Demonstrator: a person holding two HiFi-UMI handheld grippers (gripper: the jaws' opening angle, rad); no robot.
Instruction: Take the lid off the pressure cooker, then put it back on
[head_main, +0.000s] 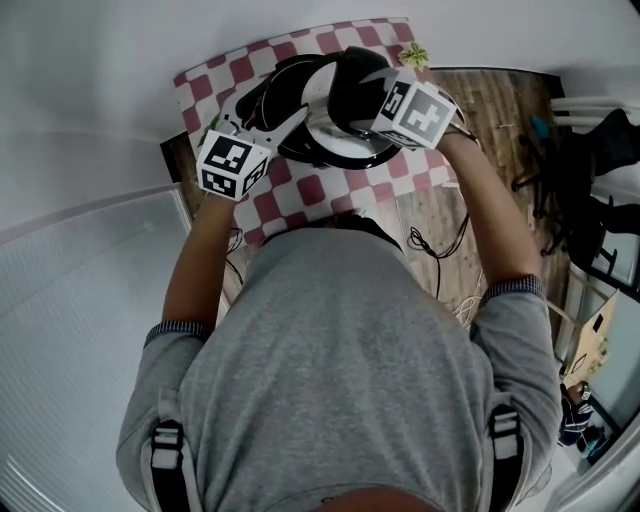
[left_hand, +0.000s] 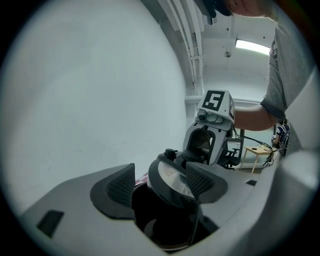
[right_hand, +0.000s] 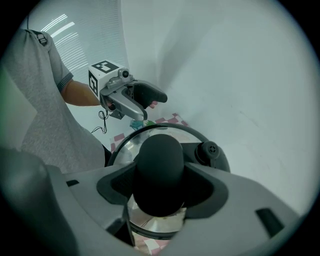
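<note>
1. My right gripper (right_hand: 161, 184) is clamped on the black knob (right_hand: 160, 157) of the lid (right_hand: 125, 150). Both pads press the knob's sides.
2. The lid hangs tilted over the dark open mouth of the pot (left_hand: 165, 222). I cannot tell whether its low edge touches the pot's rim.
3. The lid's valve (right_hand: 209, 149) sits at 2 o'clock from the knob.
4. My left gripper (left_hand: 160, 182) has its fingers moderately wide. The pads press on nothing. Between them show the pot's mouth and the lid's edge.
5. In the head view the pot stands on the checkered cloth (head_main: 310, 190) at 12 o'clock from my body. My left gripper is at 8 o'clock from the pot and my right gripper at 2 o'clock.
6. In the right gripper view my left gripper shows at 11 o'clock from the knob.
</note>
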